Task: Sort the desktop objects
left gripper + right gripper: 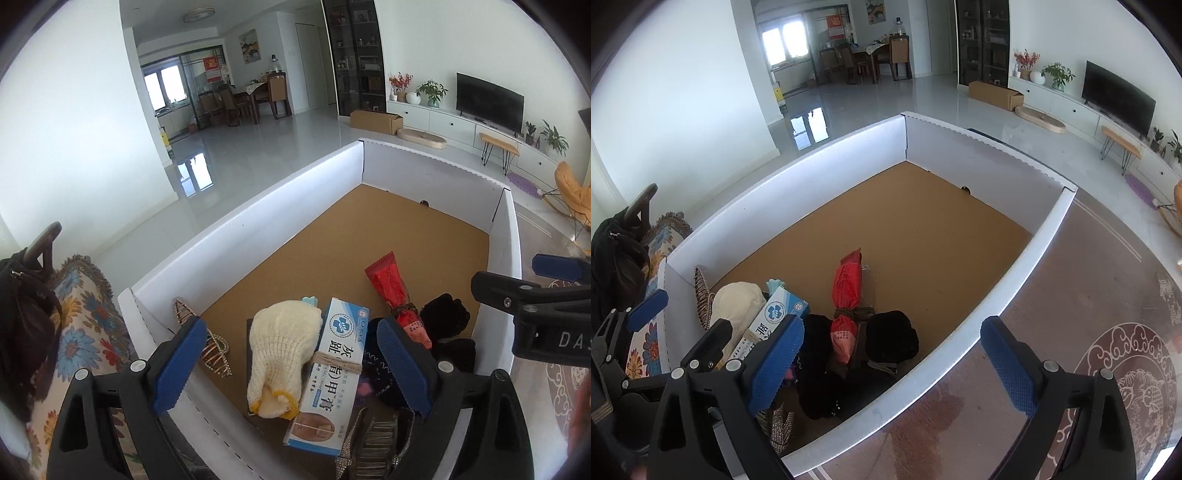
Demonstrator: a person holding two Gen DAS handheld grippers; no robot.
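Blue-padded left gripper [291,363] over glove [280,354], jaws apart

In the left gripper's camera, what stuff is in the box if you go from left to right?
Sparkly hair clip → cream knitted glove → blue-and-white ointment box → red packet → black cloth bundle, all on the brown floor of the white-walled box.

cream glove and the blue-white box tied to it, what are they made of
The cream glove looks like knitted cotton yarn, matte, with visible ribbed stitches. The blue-white box seems to be printed paperboard with a slight sheen and crisp folded edges.
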